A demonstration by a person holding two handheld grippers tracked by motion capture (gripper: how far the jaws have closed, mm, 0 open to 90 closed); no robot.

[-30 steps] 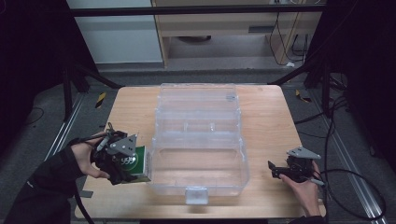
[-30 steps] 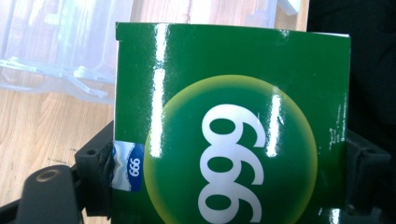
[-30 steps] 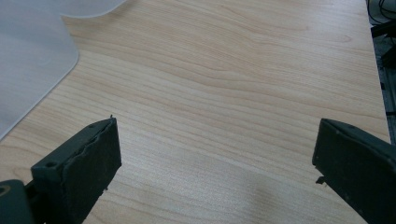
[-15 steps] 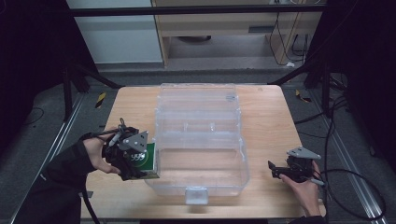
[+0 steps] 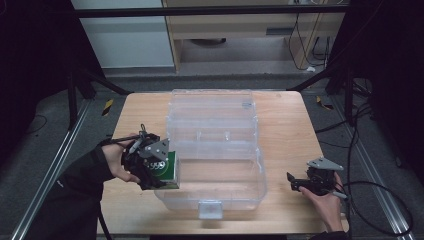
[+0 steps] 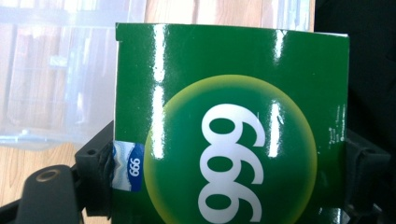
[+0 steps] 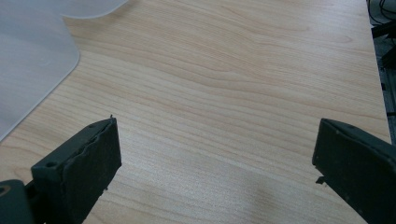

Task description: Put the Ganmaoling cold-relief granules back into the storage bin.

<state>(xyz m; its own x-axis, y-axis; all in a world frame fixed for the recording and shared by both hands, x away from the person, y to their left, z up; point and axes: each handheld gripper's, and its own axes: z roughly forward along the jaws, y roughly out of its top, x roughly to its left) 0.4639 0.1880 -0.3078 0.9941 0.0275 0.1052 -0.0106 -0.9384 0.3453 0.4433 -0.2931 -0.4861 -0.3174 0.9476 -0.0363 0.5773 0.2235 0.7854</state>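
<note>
In the high view, the left gripper (image 5: pixel 161 172) holds a green box (image 5: pixel 169 169) against the left wall of the clear plastic case (image 5: pixel 215 150). In the left gripper view, the jaws clamp the glossy box (image 6: pixel 233 126), printed "999" in white. In the right gripper view, the right gripper (image 7: pixel 215 177) has its jaws wide apart over the wooden table (image 7: pixel 233 70).

Just a light wooden table (image 5: pixel 285 125) with a visible grain, sitting on a grey floor (image 5: pixel 45 130) between metal rails. Right on it sits a big clear plastic box (image 5: pixel 210 165), lid flipped open toward the far edge, taking up most of the middle. Bare wood on both sides.
</note>
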